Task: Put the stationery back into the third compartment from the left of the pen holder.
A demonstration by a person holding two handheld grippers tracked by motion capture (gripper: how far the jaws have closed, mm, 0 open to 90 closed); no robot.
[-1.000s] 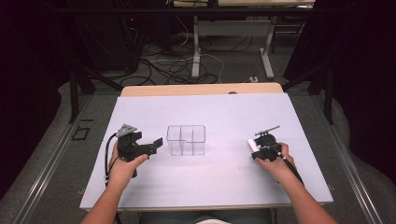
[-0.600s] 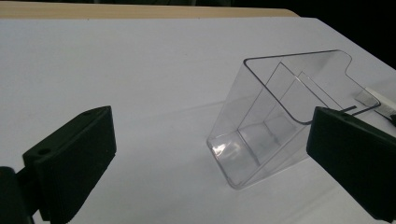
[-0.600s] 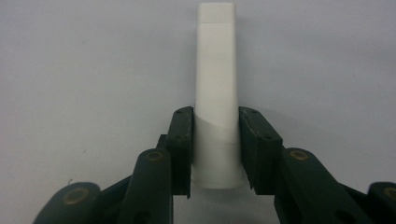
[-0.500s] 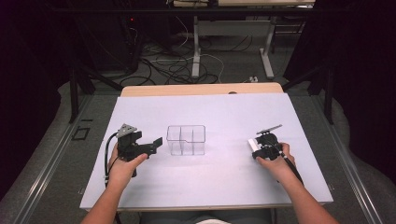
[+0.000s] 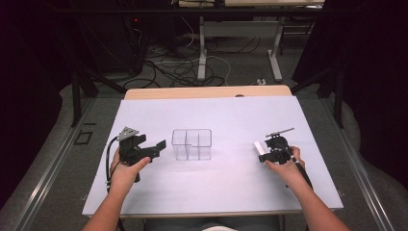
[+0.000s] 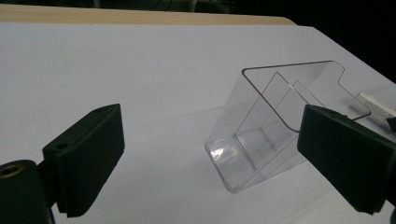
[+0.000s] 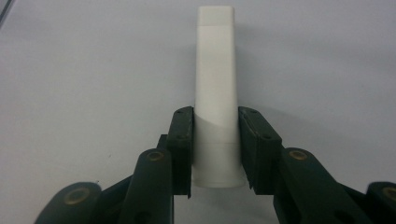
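A clear plastic container (image 5: 192, 144) with three compartments stands in the middle of the white table. In the left gripper view this container (image 6: 280, 121) lies just ahead and to the right. My left gripper (image 5: 159, 147) is a short way left of it and points at it. That left gripper (image 6: 212, 119) is wide open with nothing between its jaws. At the right, my right gripper (image 5: 265, 153) rests low on the table. A white tube (image 7: 215, 79) lies flat and points away, and the right gripper (image 7: 215, 116) is shut on its near end. The tube (image 5: 259, 146) sticks out toward the container.
A white sheet (image 5: 226, 115) covers the table, with a wooden strip (image 5: 207, 92) at the far edge. Cables and table legs (image 5: 202, 62) lie on the floor beyond. A person's forearms come in from the near edge.
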